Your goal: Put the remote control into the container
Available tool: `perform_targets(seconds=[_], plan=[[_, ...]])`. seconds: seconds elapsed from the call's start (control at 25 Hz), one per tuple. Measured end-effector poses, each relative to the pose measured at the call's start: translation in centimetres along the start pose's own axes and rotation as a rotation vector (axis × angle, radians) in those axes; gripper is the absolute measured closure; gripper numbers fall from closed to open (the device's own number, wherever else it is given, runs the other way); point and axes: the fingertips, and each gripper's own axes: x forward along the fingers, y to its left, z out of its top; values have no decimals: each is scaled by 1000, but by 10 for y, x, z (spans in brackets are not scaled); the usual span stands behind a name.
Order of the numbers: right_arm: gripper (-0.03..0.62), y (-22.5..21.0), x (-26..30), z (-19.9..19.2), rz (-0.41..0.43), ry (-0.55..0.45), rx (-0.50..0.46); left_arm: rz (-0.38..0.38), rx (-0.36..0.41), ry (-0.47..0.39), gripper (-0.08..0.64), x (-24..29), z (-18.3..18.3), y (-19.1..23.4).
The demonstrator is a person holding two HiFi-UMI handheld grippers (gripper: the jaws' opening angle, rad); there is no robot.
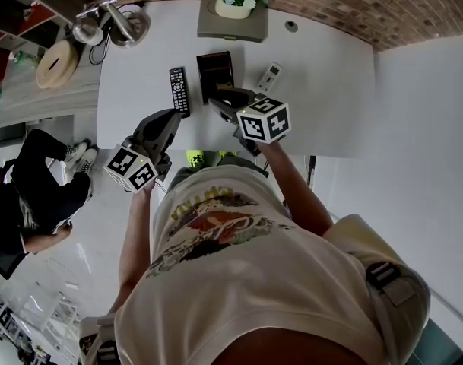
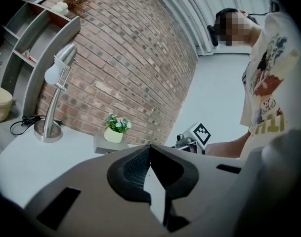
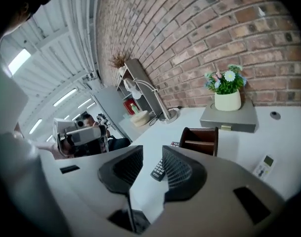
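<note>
Indoors, a white table (image 1: 322,97) stands against a brick wall (image 1: 368,10).

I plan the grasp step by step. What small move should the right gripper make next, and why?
Probably ease the right gripper forward and down to the long black button-covered remote control. Its jaws stand apart and empty; the remote lies flat on the white table just beyond them, beside the dark brown wooden container, not inside.

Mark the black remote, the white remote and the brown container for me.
black remote (image 1: 179,91), head view, middle of its keypad.
white remote (image 1: 269,77), head view, middle of its body.
brown container (image 1: 214,55), head view, its far rim.
</note>
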Motion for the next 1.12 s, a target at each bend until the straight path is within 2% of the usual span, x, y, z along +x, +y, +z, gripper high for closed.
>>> perform_targets(seconds=[0.08, 0.4, 0.6, 0.92, 1.12], plan=[[468, 4, 2, 0, -18, 12, -56, 5, 4, -4, 554, -5, 3, 3], [468, 23, 16, -5, -54, 35, -134, 10, 55, 25, 554, -20, 3, 14], [468, 29, 27, -12, -96, 63, -186, -14, 15, -6, 554, -30, 8, 17], [465, 40, 46, -35, -116, 140, -193, 42, 22, -11, 554, -58, 3, 37], [462, 39, 59, -53, -134, 172, -164, 72, 4, -7, 554, -74, -3, 47]])
